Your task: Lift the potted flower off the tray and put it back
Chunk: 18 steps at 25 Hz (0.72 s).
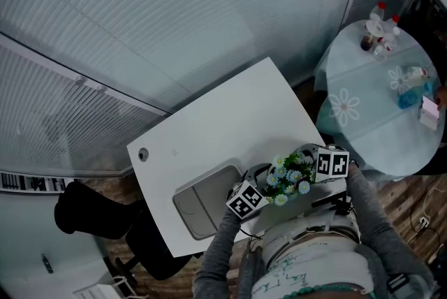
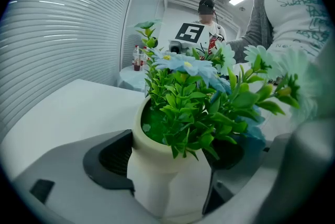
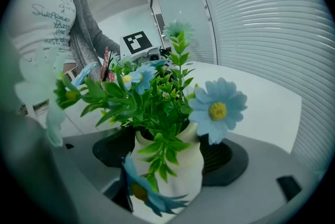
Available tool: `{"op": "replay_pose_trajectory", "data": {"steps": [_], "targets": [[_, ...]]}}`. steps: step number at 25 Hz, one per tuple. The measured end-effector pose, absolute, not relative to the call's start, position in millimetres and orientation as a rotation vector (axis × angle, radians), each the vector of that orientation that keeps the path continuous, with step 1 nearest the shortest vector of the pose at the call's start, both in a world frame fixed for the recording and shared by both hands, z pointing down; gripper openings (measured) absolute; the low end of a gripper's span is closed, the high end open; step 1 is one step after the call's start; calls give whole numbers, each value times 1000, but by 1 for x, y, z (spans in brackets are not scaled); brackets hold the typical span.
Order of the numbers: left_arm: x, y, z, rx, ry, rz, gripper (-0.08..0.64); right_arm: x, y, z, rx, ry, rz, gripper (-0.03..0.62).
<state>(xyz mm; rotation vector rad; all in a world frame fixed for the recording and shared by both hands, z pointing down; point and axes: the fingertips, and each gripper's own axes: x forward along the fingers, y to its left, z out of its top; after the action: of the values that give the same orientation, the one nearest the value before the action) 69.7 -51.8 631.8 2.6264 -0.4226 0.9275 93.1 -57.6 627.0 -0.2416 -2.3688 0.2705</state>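
The left gripper (image 2: 168,168) is closed on the potted flower (image 2: 163,178). Its two dark pads (image 2: 111,161) press on the sides of the cream pot. The right gripper (image 3: 168,163) pinches the same potted flower (image 3: 180,173) from the other side, and its pads (image 3: 224,157) sit tight on the pot too. From above, the left gripper (image 1: 260,184) and the right gripper (image 1: 309,159) face each other, with the potted flower (image 1: 288,177) between them. Green leaves and blue blooms stick up over both grippers. The pot stands upright. The pot is not over the gray tray (image 1: 202,205). The tray lies just beside the left gripper, on its outer side. The near edge of the white table (image 1: 223,116) runs right by both grippers, close to the person's body. Past the grippers, away from the person, the table top is wide and white. A round table (image 1: 377,105) with bottles stands well apart, off on the right gripper's side.
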Motion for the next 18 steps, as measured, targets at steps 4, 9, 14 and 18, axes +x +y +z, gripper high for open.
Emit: {"op": "replay_pose_trajectory", "data": {"steps": [4,9,14,18], "targets": [[68,-50,623,2622,-442,923,417,93,-57,617,-254,-2359,258,368],[65,-51,604,2625,-463,934,417,90,-57,601,-262,-2362,250,368],[63,-51,585,2639,-477,934,417,89,-59,588,-256,-2375,230,368],[62,-50,571,2644,-486,935,417,88,-58,572,-254,-2377,226,368]]}}
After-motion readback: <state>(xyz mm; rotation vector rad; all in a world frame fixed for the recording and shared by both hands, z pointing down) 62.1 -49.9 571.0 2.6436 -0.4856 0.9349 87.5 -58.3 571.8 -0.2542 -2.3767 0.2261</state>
